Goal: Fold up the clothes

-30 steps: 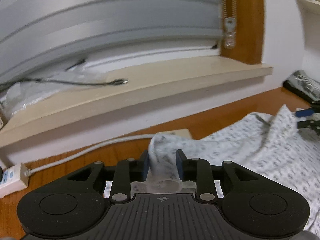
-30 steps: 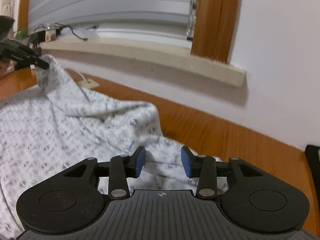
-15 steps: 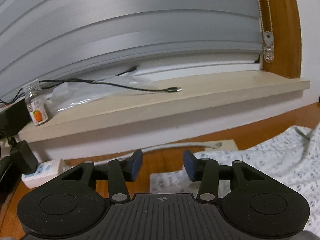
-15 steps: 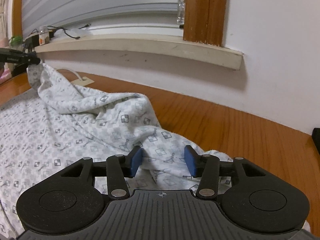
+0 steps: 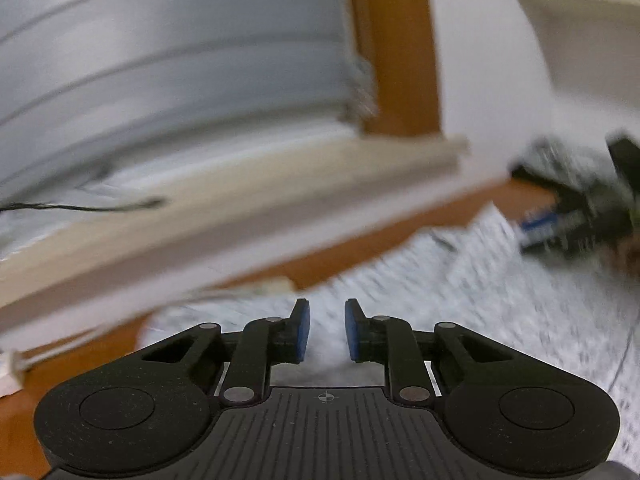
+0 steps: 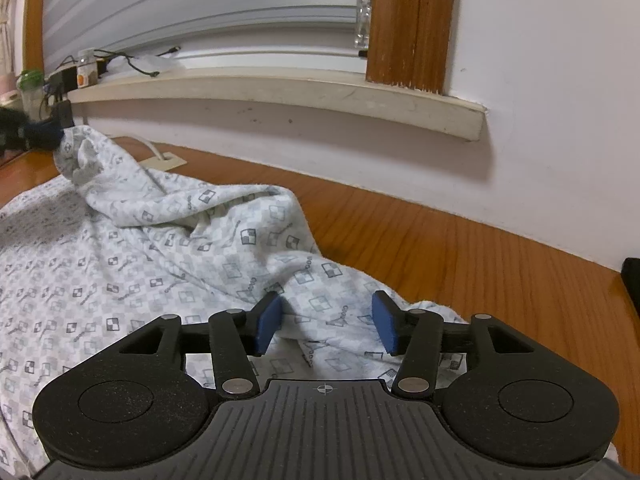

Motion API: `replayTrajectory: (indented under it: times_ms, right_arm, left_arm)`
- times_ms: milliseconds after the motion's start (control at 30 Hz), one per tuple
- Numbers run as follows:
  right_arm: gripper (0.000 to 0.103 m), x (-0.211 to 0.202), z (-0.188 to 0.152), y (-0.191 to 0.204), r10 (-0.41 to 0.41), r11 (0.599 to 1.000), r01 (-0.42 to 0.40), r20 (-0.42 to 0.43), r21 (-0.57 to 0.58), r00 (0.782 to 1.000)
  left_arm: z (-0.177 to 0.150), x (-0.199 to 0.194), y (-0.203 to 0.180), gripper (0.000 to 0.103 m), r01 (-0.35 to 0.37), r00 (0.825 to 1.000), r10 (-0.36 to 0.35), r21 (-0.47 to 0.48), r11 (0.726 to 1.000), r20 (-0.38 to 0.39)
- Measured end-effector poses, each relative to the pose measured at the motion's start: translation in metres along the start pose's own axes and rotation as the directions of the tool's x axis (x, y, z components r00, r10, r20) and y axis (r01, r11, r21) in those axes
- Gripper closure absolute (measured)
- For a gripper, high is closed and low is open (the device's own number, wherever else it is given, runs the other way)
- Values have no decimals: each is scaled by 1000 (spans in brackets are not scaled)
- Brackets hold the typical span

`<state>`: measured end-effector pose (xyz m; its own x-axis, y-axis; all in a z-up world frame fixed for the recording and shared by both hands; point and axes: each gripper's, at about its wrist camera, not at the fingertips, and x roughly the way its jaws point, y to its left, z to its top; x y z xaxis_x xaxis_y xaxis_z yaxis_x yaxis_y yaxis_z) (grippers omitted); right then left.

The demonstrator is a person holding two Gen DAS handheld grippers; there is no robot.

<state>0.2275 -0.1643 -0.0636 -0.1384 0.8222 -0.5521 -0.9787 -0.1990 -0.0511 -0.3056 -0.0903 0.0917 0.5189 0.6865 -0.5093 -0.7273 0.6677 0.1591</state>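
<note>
My left gripper (image 5: 327, 330), jaws just closing, pinches a raised corner of the patterned garment (image 6: 132, 264), far left. My right gripper (image 6: 326, 326) straddles, unclamped, the near-right edge. Garment lies rumpled on the table (image 6: 460, 256); folding barely begun.

One patterned garment (image 6: 132, 264) lies on one wooden surface (image 6: 460, 256). Two grippers: left (image 5: 327, 330) and right (image 6: 327, 322). On the windowsill (image 6: 280, 88) at ten o'clock, one bottle (image 6: 86, 68).
</note>
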Motion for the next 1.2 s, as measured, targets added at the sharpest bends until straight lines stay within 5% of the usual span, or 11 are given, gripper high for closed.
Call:
replayTrajectory:
  times_ms: [100, 267, 300, 367, 400, 700, 767, 933, 1100, 1200]
  right_arm:
    - [51, 0, 0, 0, 0, 1000, 0, 0, -2, 1000]
    - [51, -1, 0, 0, 1, 1000, -1, 1, -1, 1000]
    - [51, -1, 0, 0, 1, 1000, -1, 1, -1, 1000]
    - [51, -2, -1, 1, 1, 1000, -1, 1, 1, 1000]
    - [51, -2, -1, 1, 0, 1000, 0, 1, 1, 1000]
    - [50, -2, -1, 1, -1, 1000, 1, 1, 0, 1000]
    - [50, -2, -1, 1, -1, 1000, 1, 0, -1, 1000]
    - [50, -1, -2, 1, -2, 1000, 2, 0, -1, 1000]
    - [50, 0, -2, 1, -2, 1000, 2, 0, -2, 1000]
    - [50, -1, -2, 1, -2, 1000, 2, -1, -2, 1000]
  left_arm:
    - [-6, 24, -16, 63, 29, 997, -23, 83, 996, -71]
    - [-8, 43, -22, 62, 42, 993, -22, 168, 985, -116]
    - [-7, 44, -19, 64, 35, 994, -16, 172, 984, -110]
    - [2, 43, -12, 95, 41, 995, -26, 162, 986, -95]
    - [9, 43, -6, 101, 46, 996, -35, 144, 989, -82]
    - [61, 70, 26, 100, -82, 997, 82, 77, 994, 2]
    - [57, 79, 31, 87, -108, 993, 110, 71, 992, -29]
    - [28, 57, 63, 85, -156, 988, 155, -49, 987, -26]
    - [-8, 18, 84, 70, -204, 979, 199, -107, 973, -51]
    - [-27, 10, 89, 52, -203, 977, 193, -107, 973, -92]
